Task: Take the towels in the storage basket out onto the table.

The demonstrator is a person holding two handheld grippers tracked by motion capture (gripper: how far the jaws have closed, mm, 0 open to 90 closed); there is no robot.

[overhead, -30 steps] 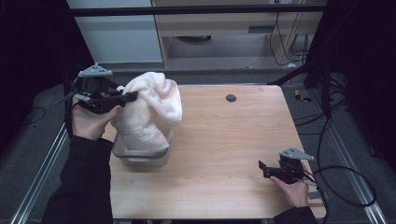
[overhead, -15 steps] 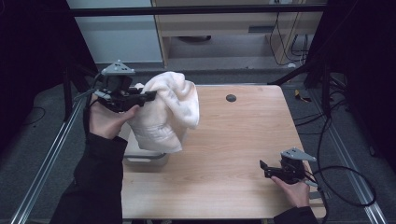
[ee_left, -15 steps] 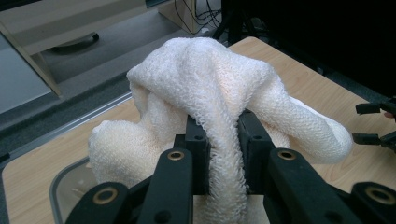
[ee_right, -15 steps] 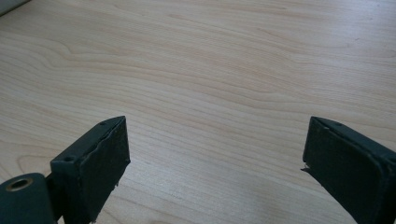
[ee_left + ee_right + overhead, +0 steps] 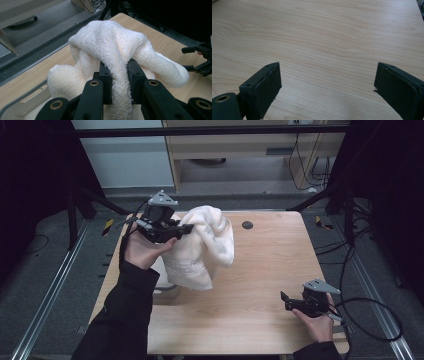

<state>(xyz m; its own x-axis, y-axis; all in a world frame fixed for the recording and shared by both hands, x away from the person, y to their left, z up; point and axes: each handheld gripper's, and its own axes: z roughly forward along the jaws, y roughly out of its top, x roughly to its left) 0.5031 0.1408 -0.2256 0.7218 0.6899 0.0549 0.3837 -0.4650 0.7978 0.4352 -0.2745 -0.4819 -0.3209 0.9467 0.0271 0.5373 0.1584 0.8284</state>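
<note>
A white terry towel (image 5: 206,247) hangs in a bunch above the left part of the wooden table (image 5: 260,270). My left gripper (image 5: 188,228) is shut on a fold near its top, held up by the person's left hand. In the left gripper view the towel (image 5: 112,42) drapes over both jaws, with a thick fold pinched between them. The left gripper (image 5: 119,75) holds it clear of the table. My right gripper (image 5: 285,301) rests low at the table's front right, open. In the right gripper view the right gripper (image 5: 327,77) has its jaws wide apart over bare wood (image 5: 324,37).
A pale grey tray (image 5: 166,291) sits on the table's left side, under and behind the hanging towel; its rim (image 5: 23,100) shows at lower left. A small black round spot (image 5: 247,225) marks the table's far side. Dark frame rails flank the table.
My left gripper has carried the towel up and to the right, off the tray and toward the table's middle. The right gripper has stayed put.
</note>
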